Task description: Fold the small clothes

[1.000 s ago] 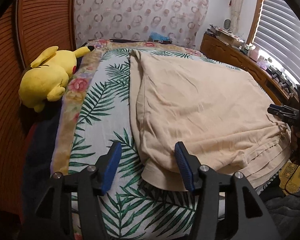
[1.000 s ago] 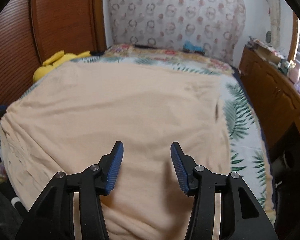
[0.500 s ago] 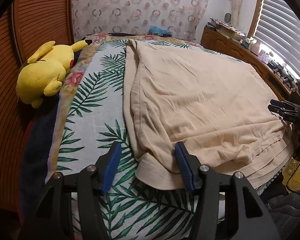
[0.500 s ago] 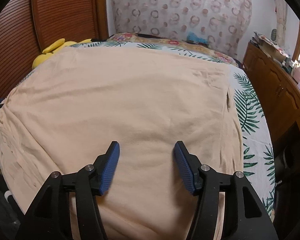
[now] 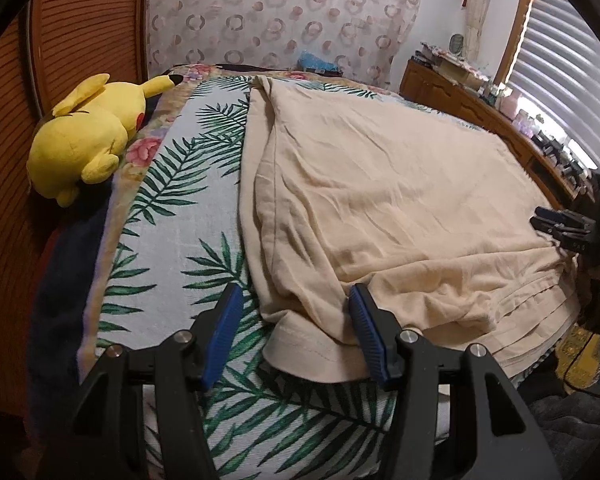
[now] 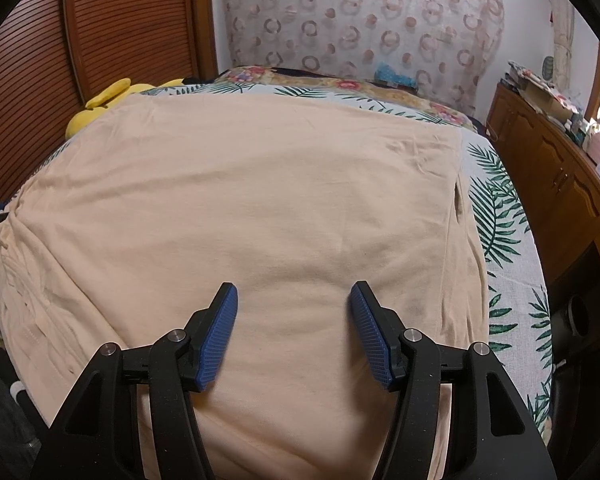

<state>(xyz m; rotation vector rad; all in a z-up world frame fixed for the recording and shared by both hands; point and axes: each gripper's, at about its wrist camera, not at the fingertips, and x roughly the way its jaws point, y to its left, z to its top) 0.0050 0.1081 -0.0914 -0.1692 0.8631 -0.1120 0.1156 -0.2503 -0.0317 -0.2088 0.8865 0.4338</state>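
Cloth first: the beige garment (image 5: 380, 208) lies spread over the bed (image 5: 172, 240), covering most of the leaf-print cover, with its near hem bunched into soft ridges at about 5 o'clock in my left view. My left claw (image 5: 292, 336) is spread wide and pinching nothing; the sleeve-like flap with the stitched hem sits between its blue pads (image 5: 224, 332), which hover at or just over the cloth. Whether they touch it I cannot tell. My right claw (image 6: 292, 332) is spread just as wide, empty, poised over the smooth middle of the garment (image 6: 260, 208) in its own view. It also shows at 3 o'clock in my left view, at the far end of that near hem.

I judge I am about to take hold of the near edge for the first fold, so little is done yet.

What could go wrong:
- The bunched hem is several layers thick. If I close my left claw there, I may catch only the top layer, or grab the bed cover too, and drag it up with the fold.
- My right claw is over flat cloth with no edge between the pads. Closing there would pinch a ridge mid-panel and give a crooked fold.
- Uneven lifting between the two sides would skew the crease.
- The yellow plush toy (image 5: 84, 136) at 10 o'clock is well apart, no trouble.
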